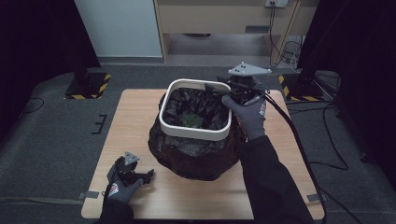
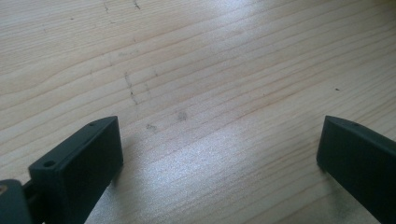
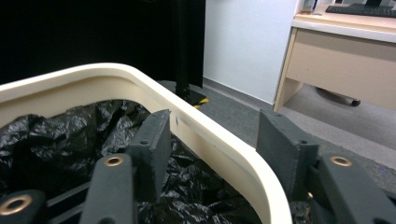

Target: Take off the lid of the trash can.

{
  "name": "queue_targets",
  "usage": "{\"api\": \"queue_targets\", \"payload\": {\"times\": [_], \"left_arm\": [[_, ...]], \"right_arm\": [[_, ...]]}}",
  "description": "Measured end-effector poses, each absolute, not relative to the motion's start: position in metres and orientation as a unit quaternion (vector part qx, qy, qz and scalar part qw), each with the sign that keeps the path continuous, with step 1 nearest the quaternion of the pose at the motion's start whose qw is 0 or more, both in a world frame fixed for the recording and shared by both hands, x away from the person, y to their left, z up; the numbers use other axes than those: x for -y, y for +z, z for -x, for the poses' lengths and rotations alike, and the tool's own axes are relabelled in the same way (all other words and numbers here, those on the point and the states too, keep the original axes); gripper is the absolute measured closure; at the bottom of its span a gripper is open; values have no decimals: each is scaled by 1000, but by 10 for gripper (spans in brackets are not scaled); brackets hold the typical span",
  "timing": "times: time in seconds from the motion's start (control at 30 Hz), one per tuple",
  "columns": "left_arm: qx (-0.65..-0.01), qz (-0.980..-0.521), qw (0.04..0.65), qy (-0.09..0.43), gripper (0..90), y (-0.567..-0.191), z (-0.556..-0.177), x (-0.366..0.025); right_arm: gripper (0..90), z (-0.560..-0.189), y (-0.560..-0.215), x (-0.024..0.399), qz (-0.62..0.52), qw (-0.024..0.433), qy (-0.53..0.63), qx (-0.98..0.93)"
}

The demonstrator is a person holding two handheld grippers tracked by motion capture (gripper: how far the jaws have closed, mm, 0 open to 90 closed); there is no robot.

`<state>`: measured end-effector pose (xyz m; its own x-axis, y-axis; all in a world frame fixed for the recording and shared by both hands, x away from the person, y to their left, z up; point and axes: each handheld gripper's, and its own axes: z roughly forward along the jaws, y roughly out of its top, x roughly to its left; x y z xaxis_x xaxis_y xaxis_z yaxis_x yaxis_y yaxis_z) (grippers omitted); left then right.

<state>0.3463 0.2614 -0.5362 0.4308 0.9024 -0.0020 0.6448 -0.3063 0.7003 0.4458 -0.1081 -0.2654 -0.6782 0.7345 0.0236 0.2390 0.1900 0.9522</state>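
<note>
Near the middle of the table (image 1: 140, 112), a bit toward its far edge, stands a white bin (image 1: 195, 132) with a black bag (image 1: 191, 154) inside it. The bag lines the inside of the bin and also puffs out around the bin's lower part, down to the table top. Something small and green (image 1: 190, 120) lies at the bottom, inside the bag; what it is cannot be told.

At the bin's far right corner are the right tongs (image 1: 223, 89). In the right gripper view these tongs (image 3: 212, 135) sit astride the white rim (image 3: 219, 149): one jaw is inside the bin, over the black bag (image 3: 56, 135), and the other jaw is outside it. The rim runs between them. The jaws are partly apart, and a little gap shows on each side of the rim, so they do not pinch it. A gloved hand (image 1: 250, 114) holds these tongs, and a cable (image 1: 299, 149) trails back from them over the right side of the table.

Close to the near left corner of the table are the left tongs (image 1: 148, 174), held low by the other gloved hand (image 1: 119, 186). In the left gripper view these tongs (image 2: 219, 144) are wide open, with bare wood (image 2: 196, 70) between the jaws. They are well apart from the bin.
</note>
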Motion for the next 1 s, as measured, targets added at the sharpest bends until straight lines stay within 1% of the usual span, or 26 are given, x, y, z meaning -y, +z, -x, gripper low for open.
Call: {"api": "queue_targets", "payload": {"times": [0.27, 0.67, 1.0], "left_arm": [[-494, -783, 321, 201, 0, -536, -346, -261], [-494, -783, 321, 201, 0, -536, -346, -261], [-494, -783, 320, 201, 0, -536, -346, -261]], "right_arm": [[537, -448, -267, 109, -332, 226, 528, -749], [541, -448, -268, 108, -328, 228, 521, -754], [592, -448, -268, 108, -328, 239, 515, -755]]}}
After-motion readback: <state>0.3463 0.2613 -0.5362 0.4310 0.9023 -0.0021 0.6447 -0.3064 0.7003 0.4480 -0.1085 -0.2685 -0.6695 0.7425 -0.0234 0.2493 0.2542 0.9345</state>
